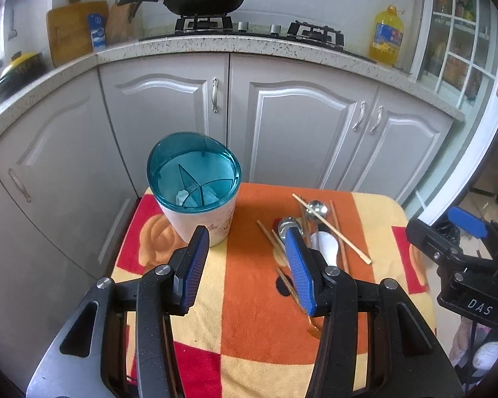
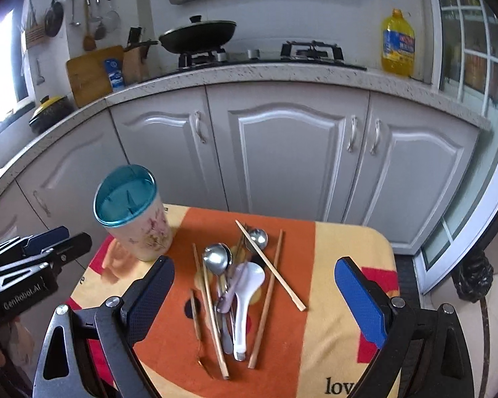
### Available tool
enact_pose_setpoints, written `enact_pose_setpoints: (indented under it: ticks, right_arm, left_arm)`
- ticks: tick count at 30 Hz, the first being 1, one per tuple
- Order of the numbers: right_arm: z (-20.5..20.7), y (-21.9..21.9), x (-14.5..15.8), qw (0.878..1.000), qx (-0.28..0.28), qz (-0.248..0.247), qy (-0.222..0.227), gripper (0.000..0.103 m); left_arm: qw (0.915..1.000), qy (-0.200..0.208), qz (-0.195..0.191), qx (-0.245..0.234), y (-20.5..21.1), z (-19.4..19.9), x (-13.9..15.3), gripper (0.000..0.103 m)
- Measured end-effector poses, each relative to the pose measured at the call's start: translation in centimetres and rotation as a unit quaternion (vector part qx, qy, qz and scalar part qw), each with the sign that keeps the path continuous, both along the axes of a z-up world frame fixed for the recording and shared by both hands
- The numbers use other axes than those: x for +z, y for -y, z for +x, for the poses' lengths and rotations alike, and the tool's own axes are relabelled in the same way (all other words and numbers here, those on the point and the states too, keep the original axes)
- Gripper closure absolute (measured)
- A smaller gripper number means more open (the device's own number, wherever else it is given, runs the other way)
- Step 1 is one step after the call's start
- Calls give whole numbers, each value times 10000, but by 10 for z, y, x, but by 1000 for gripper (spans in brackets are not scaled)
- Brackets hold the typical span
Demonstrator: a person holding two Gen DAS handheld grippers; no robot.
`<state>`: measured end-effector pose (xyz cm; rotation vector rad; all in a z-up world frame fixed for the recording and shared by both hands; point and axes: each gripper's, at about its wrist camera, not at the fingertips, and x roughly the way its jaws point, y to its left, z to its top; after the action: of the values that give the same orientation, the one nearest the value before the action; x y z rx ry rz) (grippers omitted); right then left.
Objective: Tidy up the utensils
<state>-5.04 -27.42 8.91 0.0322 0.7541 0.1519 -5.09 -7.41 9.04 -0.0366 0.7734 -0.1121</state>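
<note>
On the orange cloth (image 2: 292, 301) lies one heap of utensils: two metal spoons (image 2: 217, 258), one white plastic spoon (image 2: 245, 288) and about five wooden chopsticks (image 2: 269, 262), right of one holder (image 2: 132, 212) with a teal rim. The left gripper (image 1: 245, 265) and right gripper (image 2: 255, 295) both stand wide apart, holding nothing. Only the left wrist view shows the dividers inside the holder; the right one shows the whole heap.

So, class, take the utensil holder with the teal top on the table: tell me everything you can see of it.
The utensil holder is a tall round cup standing upright near the table's far left corner, on the patterned cloth. Its body looks like cream plastic with a faint pink floral print; a translucent teal rim caps it. Inside, thin dividers split it into compartments, and no utensils stand in it. Neither gripper touches it; the utensils lie apart, to its right.
</note>
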Motion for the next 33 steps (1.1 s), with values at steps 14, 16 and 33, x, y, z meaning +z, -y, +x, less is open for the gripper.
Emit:
enact_pose_setpoints:
  ticks: [14,16,33]
  right_arm:
    - [-2,0,22,9998,-106,-72,139,6]
    - [-2,0,23,9998,-103,-40,142,6]
    - [-1,-2,23,9999,-75,-62,99,6]
  left_arm:
    - [9999,78,-87,-34,0,-3,12,56]
    - [9999,71,-88,-34,0,-3,12,56]
    - [9999,43,-108,-58,0,-3,11,56]
